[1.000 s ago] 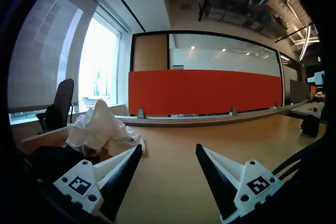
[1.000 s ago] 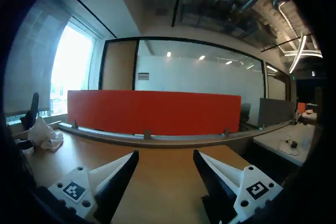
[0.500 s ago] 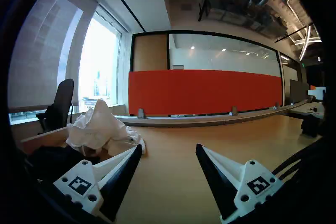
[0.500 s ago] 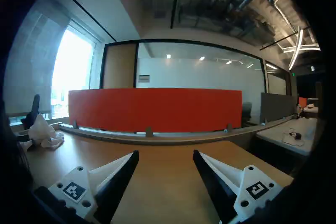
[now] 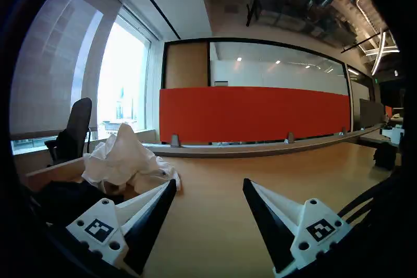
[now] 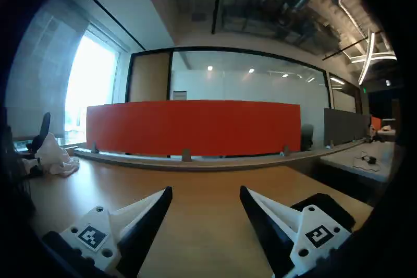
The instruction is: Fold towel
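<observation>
Left hand-held gripper (image 5: 208,181) spread, empty; right hand-held gripper (image 6: 205,188) same. Towel (image 5: 125,160) crumpled ahead-left; risk: pinching bunched layers, missing edge.

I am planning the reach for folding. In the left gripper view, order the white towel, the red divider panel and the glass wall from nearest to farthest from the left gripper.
From the left gripper:
1. The white towel, crumpled on the desk, ahead on the left.
2. The red divider panel, along the desk's far edge.
3. The glass wall, behind and above the panel.

No legible text or numbers
</observation>
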Demonstrator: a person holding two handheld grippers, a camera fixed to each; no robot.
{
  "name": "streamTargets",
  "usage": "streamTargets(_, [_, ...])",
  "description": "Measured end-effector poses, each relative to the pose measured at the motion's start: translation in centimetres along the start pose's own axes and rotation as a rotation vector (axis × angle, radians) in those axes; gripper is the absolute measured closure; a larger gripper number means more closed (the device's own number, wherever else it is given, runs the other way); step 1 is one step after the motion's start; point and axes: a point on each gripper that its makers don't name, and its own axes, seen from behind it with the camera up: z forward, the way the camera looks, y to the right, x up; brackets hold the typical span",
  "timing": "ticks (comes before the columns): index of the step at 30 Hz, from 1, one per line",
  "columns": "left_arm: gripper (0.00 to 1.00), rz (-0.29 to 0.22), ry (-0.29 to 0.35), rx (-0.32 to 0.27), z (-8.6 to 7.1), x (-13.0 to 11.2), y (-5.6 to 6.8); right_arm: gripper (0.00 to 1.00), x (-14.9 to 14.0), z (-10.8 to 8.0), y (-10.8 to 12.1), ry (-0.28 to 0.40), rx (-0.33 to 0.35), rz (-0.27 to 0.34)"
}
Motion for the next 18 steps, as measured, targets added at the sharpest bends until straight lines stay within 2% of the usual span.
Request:
streamTargets(11, [0.05, 0.000, 0.000, 0.000, 0.0, 0.0, 0.0, 0.00, -2.1, 0.5, 0.7, -0.012, -0.020, 0.039])
streamTargets(18, [0.05, 0.000, 0.000, 0.000, 0.0, 0.0, 0.1, 0.00, -2.3, 0.3, 0.4, -0.015, -0.017, 0.042])
